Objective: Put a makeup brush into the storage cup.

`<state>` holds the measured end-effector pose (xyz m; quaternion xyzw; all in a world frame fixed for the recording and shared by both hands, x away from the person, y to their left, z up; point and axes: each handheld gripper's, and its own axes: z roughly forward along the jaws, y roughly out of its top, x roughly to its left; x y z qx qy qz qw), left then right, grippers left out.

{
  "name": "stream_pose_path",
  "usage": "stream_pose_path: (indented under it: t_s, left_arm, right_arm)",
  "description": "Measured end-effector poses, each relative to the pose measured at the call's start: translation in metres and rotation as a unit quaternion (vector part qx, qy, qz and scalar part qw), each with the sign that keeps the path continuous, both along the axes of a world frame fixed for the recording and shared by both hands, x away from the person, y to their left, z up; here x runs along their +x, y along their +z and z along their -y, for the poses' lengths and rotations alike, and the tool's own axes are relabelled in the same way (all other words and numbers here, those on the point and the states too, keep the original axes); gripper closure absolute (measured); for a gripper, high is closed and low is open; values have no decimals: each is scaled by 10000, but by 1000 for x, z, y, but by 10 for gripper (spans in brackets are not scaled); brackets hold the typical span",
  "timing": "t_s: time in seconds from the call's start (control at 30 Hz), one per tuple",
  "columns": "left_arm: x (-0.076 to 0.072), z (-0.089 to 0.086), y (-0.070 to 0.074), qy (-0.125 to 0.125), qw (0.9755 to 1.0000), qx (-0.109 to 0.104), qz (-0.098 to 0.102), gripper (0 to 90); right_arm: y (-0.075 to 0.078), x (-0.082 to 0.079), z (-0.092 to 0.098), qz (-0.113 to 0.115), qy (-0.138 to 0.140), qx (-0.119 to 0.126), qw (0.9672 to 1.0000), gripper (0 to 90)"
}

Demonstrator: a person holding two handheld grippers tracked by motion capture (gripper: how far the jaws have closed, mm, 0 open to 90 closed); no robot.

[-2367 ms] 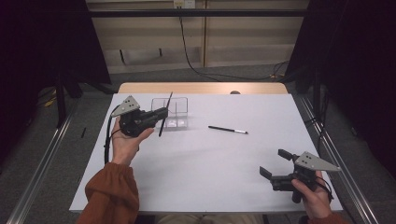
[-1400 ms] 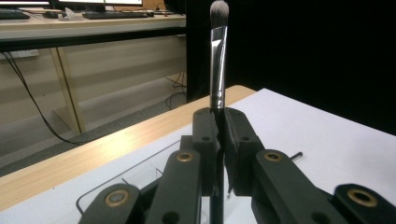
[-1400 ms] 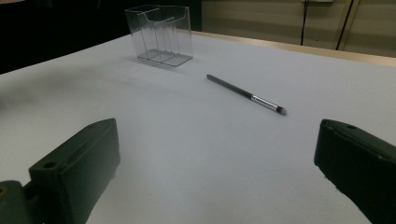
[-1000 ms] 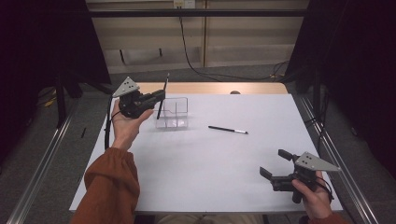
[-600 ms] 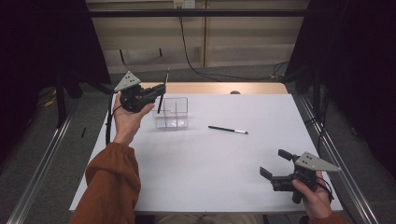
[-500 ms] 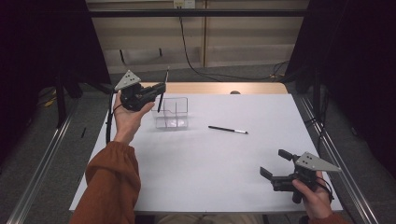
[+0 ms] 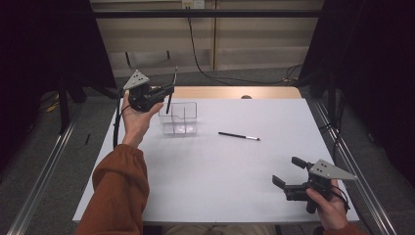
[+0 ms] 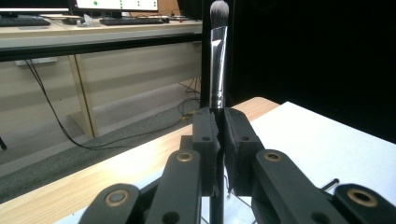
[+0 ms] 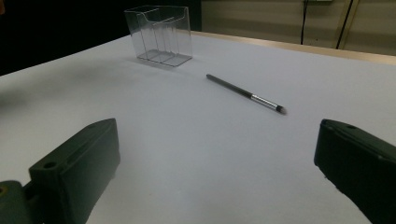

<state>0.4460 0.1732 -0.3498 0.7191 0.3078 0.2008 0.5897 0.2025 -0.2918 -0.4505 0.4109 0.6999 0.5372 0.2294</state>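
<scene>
My left gripper [image 7: 168, 91] is shut on a makeup brush [image 7: 168, 105] and holds it upright in the air, bristles up, at the back left over the clear divided box [image 7: 179, 118]. In the left gripper view the pads [image 8: 205, 135] clamp the handle, and the brush [image 8: 218, 56] rises above them. A second, dark brush with a silver ferrule [image 7: 239, 135] lies flat on the white table right of the box. My right gripper [image 7: 287, 171] stands open at the front right, with nothing between its jaws. Its own view looks at the lying brush [image 9: 243, 93] and the box [image 9: 159, 35].
A white sheet [image 7: 210, 181] covers the table, and a strip of bare wood [image 7: 235, 92] shows along the far edge. Metal rails [image 7: 44, 171] run along both sides. A black cable [image 7: 200, 54] hangs behind the table.
The left hand has lifted the brush up and away from me, then drifted slightly right toward the box's back left corner. The right gripper has stayed put.
</scene>
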Motion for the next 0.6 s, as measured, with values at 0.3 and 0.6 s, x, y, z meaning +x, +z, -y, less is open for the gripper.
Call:
stream_pose_path:
  t_s: [0.3, 0.6]
  left_arm:
    - [8, -4, -4, 124, 9999, -78, -25, 840]
    - [16, -4, -11, 176, 9998, -37, -61, 841]
  right_arm:
    - [0, 0, 0, 7, -2, 7, 10000, 0]
    - [0, 0, 0, -3, -15, 22, 10000, 0]
